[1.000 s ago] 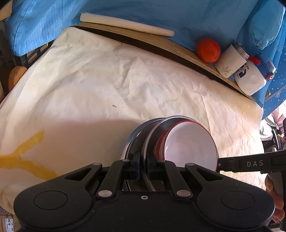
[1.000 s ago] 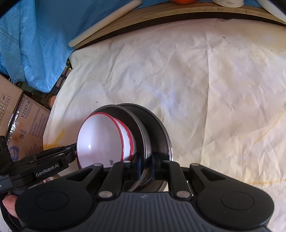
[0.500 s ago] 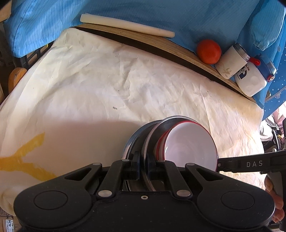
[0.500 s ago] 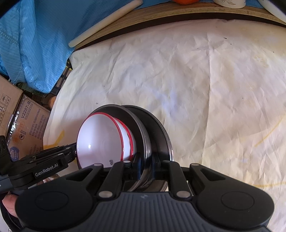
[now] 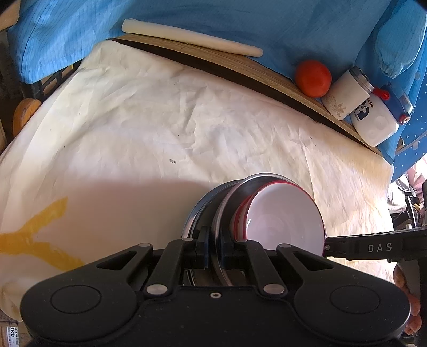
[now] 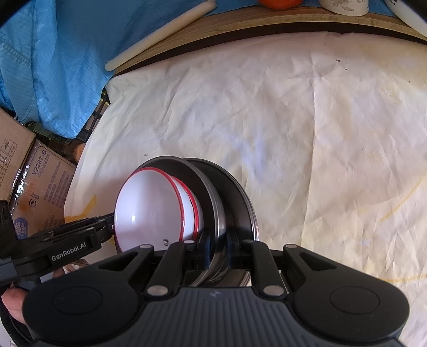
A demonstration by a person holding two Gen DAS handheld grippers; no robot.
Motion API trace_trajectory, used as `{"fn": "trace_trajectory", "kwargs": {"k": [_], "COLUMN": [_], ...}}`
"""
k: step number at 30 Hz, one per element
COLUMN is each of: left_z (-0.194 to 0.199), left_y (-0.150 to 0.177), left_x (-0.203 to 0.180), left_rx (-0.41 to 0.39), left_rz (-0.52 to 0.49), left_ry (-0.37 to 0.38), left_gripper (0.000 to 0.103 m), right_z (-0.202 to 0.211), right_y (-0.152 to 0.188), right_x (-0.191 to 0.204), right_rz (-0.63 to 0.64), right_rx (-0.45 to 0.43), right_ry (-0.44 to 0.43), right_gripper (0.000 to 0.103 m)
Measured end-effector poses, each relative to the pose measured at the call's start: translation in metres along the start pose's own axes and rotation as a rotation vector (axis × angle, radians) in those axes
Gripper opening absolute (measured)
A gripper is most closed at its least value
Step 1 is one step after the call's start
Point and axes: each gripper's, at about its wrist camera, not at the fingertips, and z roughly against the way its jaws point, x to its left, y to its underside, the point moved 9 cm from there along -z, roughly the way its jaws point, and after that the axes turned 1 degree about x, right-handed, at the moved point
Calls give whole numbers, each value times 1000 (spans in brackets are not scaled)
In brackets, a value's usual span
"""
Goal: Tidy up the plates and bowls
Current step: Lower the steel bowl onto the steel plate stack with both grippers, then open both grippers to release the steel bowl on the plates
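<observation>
Above the cream cloth (image 5: 165, 128), both grippers pinch one stack from opposite sides. The left gripper (image 5: 213, 247) is clamped on the rim of a metal plate (image 5: 241, 186), and the right gripper (image 6: 217, 247) on the same rim. Red-rimmed white bowls (image 6: 149, 208) nest against that plate, between the two tools.

The lower part of the metal plates (image 5: 213, 213) is hidden behind the gripper body. The orange (image 6: 279, 2) and cup (image 6: 344, 5) are cut off by the top edge.
</observation>
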Motion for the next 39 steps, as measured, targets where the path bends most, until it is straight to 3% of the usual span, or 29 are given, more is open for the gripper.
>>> {"fn": "trace_trajectory", "kwargs": {"k": [24,26,29,31,39], "left_z": [0,1,7,11,13], "left_y": [1,2,-2,-5,-7], "left_x": [-3,-3,-1,0,2], "left_rx": [8,8,-30,-48,-58], "left_rz": [-24,-26,-30,-28,-24], "left_ry": [-38,-40,-50,-60,-64], "left_gripper": [10,10,15,23,28], "right_z": [3,5,17,22,25], "right_y": [0,1,-4,-7,-10], "right_x": [9,10,11,9,5], "right_rz": [112,126,146,151,140], "right_rx": [-5,-14,-70,-79,-88], "right_ry": [84,99,128,154,136], "right_gripper": [16,18,32,51,54]}}
